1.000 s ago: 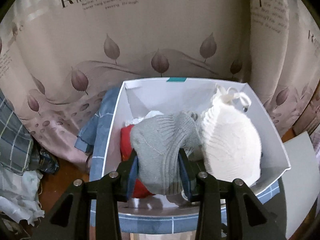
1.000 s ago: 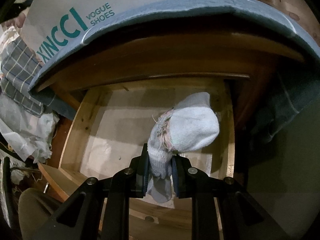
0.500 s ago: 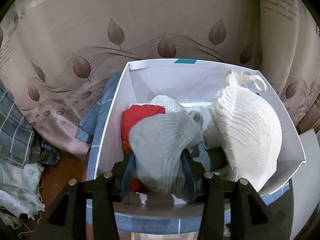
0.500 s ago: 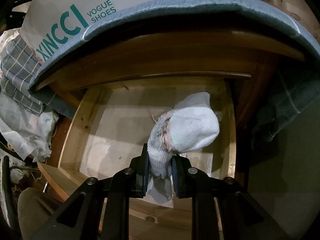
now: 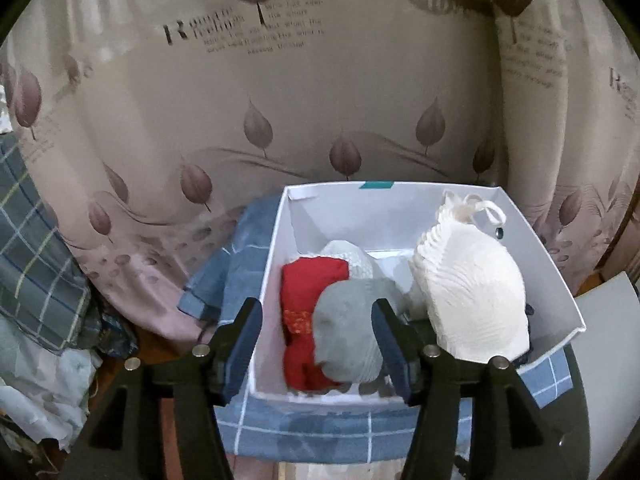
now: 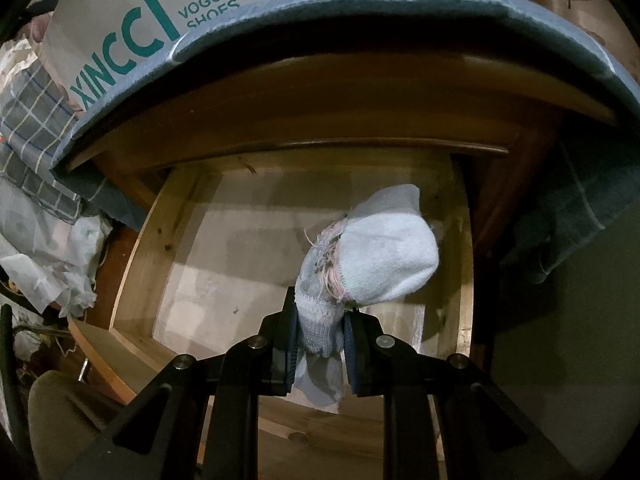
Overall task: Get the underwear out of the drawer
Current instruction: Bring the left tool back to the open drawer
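In the left wrist view my left gripper [image 5: 318, 332] is open above a white shoe box [image 5: 556, 276]. A grey knit garment [image 5: 352, 336] lies in the box between the spread fingers, free of them, beside a red garment [image 5: 308, 300] and a white ribbed bra [image 5: 472, 296]. In the right wrist view my right gripper [image 6: 320, 336] is shut on a white and grey sock [image 6: 380, 256] and holds it above the open wooden drawer [image 6: 148, 236], whose paper-lined floor is bare.
The box stands on a blue checked cloth [image 5: 320, 428] in front of a leaf-print curtain [image 5: 280, 120]. Checked fabric and crumpled white cloth [image 5: 36, 380] lie at the left. In the right wrist view the box [image 6: 132, 36] sits on the cloth-covered top above the drawer.
My left gripper has opened, let the grey garment drop into the box, and drawn back. My right gripper holds the sock nearly unmoved over the drawer.
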A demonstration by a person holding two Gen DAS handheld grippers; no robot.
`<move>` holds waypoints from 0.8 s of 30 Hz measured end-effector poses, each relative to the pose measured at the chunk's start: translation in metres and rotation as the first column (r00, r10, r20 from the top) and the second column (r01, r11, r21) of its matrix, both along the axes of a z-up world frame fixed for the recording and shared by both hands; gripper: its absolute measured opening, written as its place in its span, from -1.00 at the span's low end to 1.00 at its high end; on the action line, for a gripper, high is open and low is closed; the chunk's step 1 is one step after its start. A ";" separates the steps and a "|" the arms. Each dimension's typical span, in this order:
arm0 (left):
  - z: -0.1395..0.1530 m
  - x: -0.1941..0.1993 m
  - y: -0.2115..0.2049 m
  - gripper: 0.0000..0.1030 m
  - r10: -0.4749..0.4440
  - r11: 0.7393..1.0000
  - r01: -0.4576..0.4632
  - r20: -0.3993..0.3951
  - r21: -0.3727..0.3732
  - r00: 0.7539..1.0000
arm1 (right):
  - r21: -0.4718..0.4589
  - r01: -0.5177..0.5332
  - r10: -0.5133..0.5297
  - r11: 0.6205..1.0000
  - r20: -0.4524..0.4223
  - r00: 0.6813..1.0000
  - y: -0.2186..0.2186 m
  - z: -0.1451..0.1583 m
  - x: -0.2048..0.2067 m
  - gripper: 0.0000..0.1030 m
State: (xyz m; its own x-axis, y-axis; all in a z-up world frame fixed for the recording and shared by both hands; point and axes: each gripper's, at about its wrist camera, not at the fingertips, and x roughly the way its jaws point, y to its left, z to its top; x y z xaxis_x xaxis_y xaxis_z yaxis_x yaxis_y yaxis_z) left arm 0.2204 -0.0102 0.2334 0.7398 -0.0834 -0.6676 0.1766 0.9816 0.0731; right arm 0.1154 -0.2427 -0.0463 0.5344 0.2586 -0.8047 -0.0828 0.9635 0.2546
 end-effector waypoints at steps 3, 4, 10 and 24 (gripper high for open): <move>-0.001 -0.019 0.008 0.20 -0.005 1.000 0.005 0.008 0.030 1.000 | 0.002 0.001 -0.001 1.000 0.001 1.000 0.000 0.000 0.001 -0.64; -0.003 -0.023 0.010 0.20 -0.004 0.999 0.004 0.010 0.042 1.000 | 0.002 0.001 -0.001 1.000 0.001 1.000 0.001 0.000 0.002 -0.64; -0.039 -0.058 0.037 0.25 0.041 0.995 -0.041 0.002 0.089 0.999 | -0.008 -0.004 0.004 1.000 0.002 1.000 0.003 -0.001 0.002 -0.64; -0.167 -0.113 0.061 0.25 0.147 0.986 -0.134 -0.140 0.102 0.979 | -0.047 -0.012 0.012 0.999 0.007 1.000 0.011 0.000 0.004 -0.64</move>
State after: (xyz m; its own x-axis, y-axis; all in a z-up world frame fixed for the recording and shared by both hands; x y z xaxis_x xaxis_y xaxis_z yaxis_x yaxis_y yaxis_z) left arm 0.1073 0.0504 0.0659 0.6332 0.0809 -0.7698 0.0529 0.9877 0.1473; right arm 0.1190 -0.2316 -0.0459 0.5376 0.2272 -0.8120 -0.0962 0.9732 0.2086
